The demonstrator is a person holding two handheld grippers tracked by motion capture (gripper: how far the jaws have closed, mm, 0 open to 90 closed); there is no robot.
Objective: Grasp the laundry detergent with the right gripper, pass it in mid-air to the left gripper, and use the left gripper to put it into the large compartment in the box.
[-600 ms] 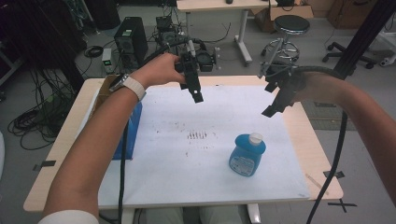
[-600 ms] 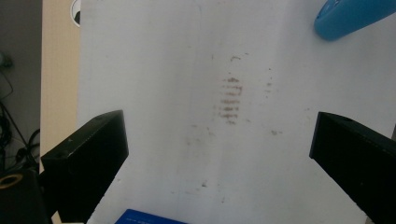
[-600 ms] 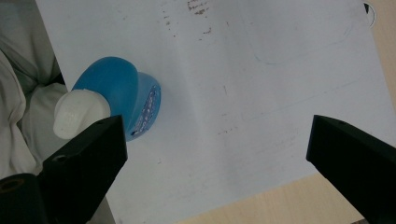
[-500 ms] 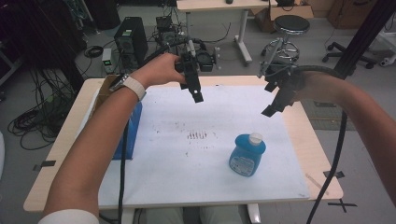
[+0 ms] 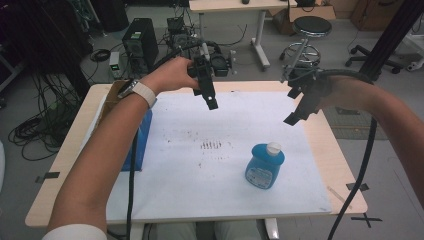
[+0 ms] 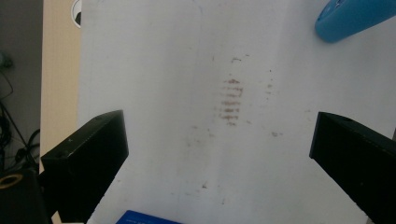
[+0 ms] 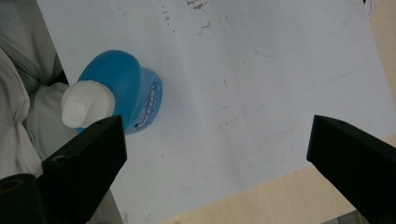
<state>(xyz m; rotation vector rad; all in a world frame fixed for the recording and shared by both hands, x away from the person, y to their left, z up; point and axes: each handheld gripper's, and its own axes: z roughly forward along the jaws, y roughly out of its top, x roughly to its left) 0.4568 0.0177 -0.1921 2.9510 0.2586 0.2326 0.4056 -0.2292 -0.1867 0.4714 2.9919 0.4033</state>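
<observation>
Fig.: You hold left gripper (image 5: 212,103) and right gripper (image 5: 291,119) high above the white sheet (image 5: 200,180), jaws spread wide w/ nothing between, clear for approach. Blue bottle (image 5: 264,165) stands upright, white cap up, nearer your right gripper, likely first pick.

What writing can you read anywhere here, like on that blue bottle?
None can be read.
Blue bottle: its front label has print, too small and blurred to make out.
Blue box at the table's left: no legible text.
White sheet: brown smudges, no words.
</observation>
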